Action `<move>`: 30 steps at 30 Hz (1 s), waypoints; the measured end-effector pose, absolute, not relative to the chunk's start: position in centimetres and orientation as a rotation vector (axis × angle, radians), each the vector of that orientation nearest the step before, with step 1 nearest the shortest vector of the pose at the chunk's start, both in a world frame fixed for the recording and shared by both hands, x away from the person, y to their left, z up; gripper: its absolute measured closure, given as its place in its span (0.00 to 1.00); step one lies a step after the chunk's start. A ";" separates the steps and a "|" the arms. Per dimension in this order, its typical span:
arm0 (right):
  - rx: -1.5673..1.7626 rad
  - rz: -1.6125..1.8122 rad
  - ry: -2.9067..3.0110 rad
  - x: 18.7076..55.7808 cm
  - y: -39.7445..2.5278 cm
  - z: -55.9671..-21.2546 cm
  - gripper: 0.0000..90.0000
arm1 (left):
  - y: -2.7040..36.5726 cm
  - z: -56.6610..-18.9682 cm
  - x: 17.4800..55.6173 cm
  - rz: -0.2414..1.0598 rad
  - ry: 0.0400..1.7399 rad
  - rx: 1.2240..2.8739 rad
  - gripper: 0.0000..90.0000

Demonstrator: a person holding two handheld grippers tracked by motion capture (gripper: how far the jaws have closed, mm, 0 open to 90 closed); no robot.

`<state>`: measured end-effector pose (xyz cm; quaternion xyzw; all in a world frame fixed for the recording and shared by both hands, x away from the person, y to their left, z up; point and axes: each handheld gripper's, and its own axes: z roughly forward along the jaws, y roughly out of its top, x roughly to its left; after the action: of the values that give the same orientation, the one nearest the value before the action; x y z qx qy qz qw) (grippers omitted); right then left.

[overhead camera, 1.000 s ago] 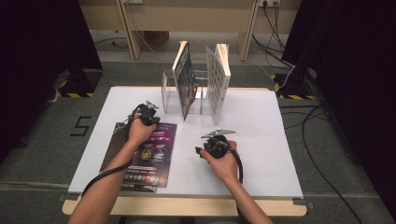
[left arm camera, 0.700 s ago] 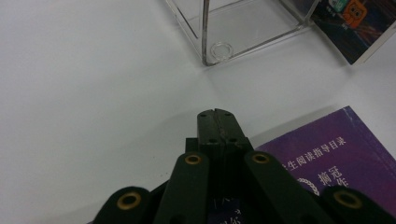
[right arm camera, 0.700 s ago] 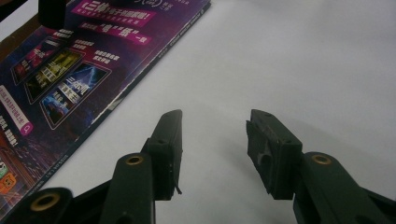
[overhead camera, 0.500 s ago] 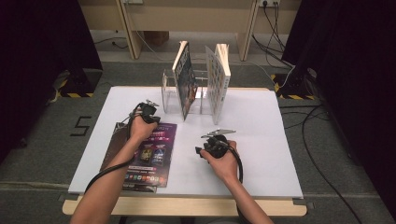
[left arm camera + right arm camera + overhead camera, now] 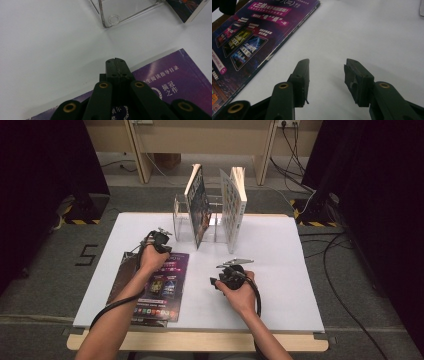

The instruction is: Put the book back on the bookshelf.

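A clear acrylic rack [image 5: 182,222] holding two upright books [image 5: 200,210] is standing beyond the flat purple book [image 5: 160,285] lying on the white counter [image 5: 280,265]; the left gripper [image 5: 115,61], jaws closed, is resting over its far edge, while the right gripper [image 5: 326,72] is hovering beside it, jaws open

My flat white rectangular table [image 5: 280,270] carries 1 glossy purple paperback book [image 5: 155,287] lying flat and 1 clear acrylic rack [image 5: 182,222] holding 2 upright books.
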<state>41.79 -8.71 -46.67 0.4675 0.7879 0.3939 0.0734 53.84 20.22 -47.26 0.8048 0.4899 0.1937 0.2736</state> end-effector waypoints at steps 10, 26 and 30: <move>1.405 1.177 2.376 41.8 -8.6 -46.8 0.61 | 20.5 -46.7 52.5 0.494 1.316 2.204 1.00; 1.409 1.179 2.430 42.4 -6.6 -47.0 0.60 | 26.0 -45.4 50.0 0.498 1.453 1.960 0.85; 1.418 1.191 2.442 43.0 -5.6 -47.1 0.60 | 28.5 -45.2 49.4 0.451 1.522 1.914 0.72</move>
<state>42.98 -5.64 -47.10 0.4624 0.7962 0.3883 0.0384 49.40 28.50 -45.17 0.7288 0.5796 0.1717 0.3215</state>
